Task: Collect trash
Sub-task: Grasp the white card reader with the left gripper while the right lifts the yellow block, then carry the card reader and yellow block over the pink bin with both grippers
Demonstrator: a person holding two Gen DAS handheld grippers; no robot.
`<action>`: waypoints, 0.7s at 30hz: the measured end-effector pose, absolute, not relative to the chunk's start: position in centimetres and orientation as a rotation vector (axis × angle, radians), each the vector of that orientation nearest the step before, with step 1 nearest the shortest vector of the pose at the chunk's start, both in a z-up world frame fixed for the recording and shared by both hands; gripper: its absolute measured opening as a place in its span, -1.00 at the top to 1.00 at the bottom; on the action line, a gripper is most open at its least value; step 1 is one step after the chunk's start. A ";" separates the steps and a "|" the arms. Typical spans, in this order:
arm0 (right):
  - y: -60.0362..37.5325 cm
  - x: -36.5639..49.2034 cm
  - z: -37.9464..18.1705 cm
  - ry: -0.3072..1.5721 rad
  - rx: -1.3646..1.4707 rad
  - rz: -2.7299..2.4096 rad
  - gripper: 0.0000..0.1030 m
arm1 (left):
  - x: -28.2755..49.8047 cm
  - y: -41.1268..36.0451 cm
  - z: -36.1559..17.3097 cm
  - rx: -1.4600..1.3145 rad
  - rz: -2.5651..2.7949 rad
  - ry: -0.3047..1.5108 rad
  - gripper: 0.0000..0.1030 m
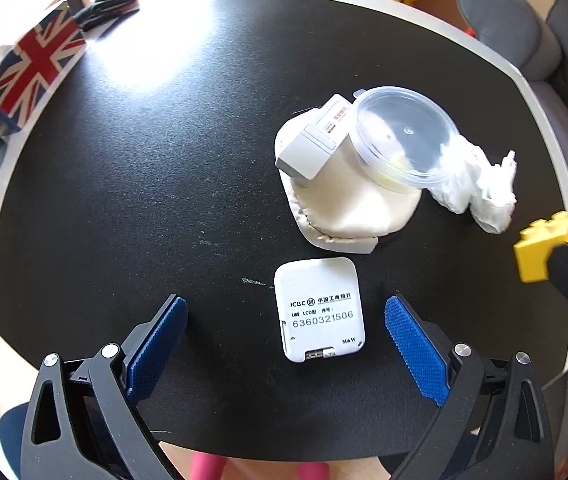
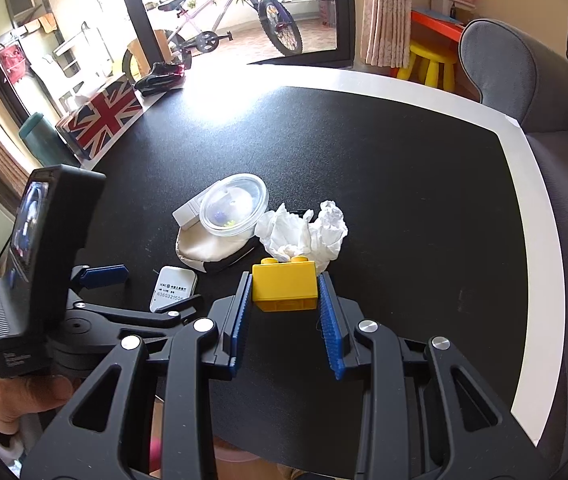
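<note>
My right gripper (image 2: pixel 284 286) is shut on a yellow toy brick (image 2: pixel 284 286), held just above the black table; the brick also shows in the left wrist view (image 1: pixel 544 246). Crumpled white tissue (image 2: pixel 304 236) lies just beyond it, also seen in the left wrist view (image 1: pixel 476 188). My left gripper (image 1: pixel 286 316) is open, its jaws wide on either side of a white ICBC bank token (image 1: pixel 318 316), apart from it. A clear plastic lid (image 1: pixel 406 138) and a small grey-white box (image 1: pixel 316 144) rest on a cream pouch (image 1: pixel 348 212).
A Union Jack box (image 1: pixel 33 68) stands at the table's far left edge, with a dark glove (image 2: pixel 159 76) behind it. Grey chairs (image 2: pixel 524 76) stand at the right. The table has a white rim (image 2: pixel 540 200).
</note>
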State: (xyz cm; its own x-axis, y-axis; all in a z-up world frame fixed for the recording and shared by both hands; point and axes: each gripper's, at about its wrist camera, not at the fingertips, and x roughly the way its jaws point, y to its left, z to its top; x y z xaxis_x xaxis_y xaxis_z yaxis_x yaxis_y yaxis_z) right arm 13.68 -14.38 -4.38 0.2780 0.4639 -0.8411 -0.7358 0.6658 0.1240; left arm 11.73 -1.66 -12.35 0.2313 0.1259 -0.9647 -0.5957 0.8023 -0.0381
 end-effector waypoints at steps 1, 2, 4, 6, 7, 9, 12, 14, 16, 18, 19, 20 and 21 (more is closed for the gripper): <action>-14.5 13.7 -4.3 0.999 -0.313 0.825 0.37 | 12.1 -2.0 -12.5 -0.431 0.533 1.253 -0.84; -14.6 13.6 -4.3 0.998 -0.312 0.826 0.37 | 12.2 -2.4 -12.6 -0.410 0.546 1.260 -0.84; -14.8 13.6 -4.1 0.995 -0.309 0.830 0.37 | 12.4 -2.9 -12.7 -0.414 0.556 1.251 -0.81; -15.0 13.5 -4.0 0.992 -0.302 0.834 0.37 | 12.7 -3.6 -12.4 -0.407 0.549 1.251 -0.70; -15.1 13.5 -4.0 0.991 -0.301 0.836 0.37 | 12.8 -3.9 -12.4 -0.404 0.544 1.251 -0.63; -15.1 13.4 -3.9 0.990 -0.301 0.840 0.37 | 12.7 -4.2 -12.2 -0.396 0.539 1.245 -0.54; -15.1 13.3 -3.8 0.987 -0.299 0.843 0.37 | 12.3 -4.3 -11.8 -0.390 0.531 1.236 -0.28; -15.1 13.2 -3.7 0.986 -0.298 0.846 0.37 | 12.1 -4.1 -11.7 -0.385 0.525 1.230 -0.10; -14.9 13.1 -3.6 0.985 -0.301 0.850 0.37 | 11.8 -4.1 -11.7 -0.376 0.513 1.222 0.03; -14.7 12.9 -3.6 0.983 -0.305 0.853 0.37 | 11.6 -4.1 -11.6 -0.367 0.505 1.213 0.22; -14.5 12.9 -3.5 0.983 -0.307 0.855 0.37 | 11.3 -4.0 -11.5 -0.372 0.490 1.209 0.25; -14.4 12.8 -3.5 0.981 -0.310 0.856 0.37 | 10.6 -3.3 -11.2 -0.375 0.476 1.205 0.25; -14.3 12.7 -3.4 0.980 -0.311 0.858 0.37 | 10.5 -3.0 -11.1 -0.371 0.453 1.202 0.25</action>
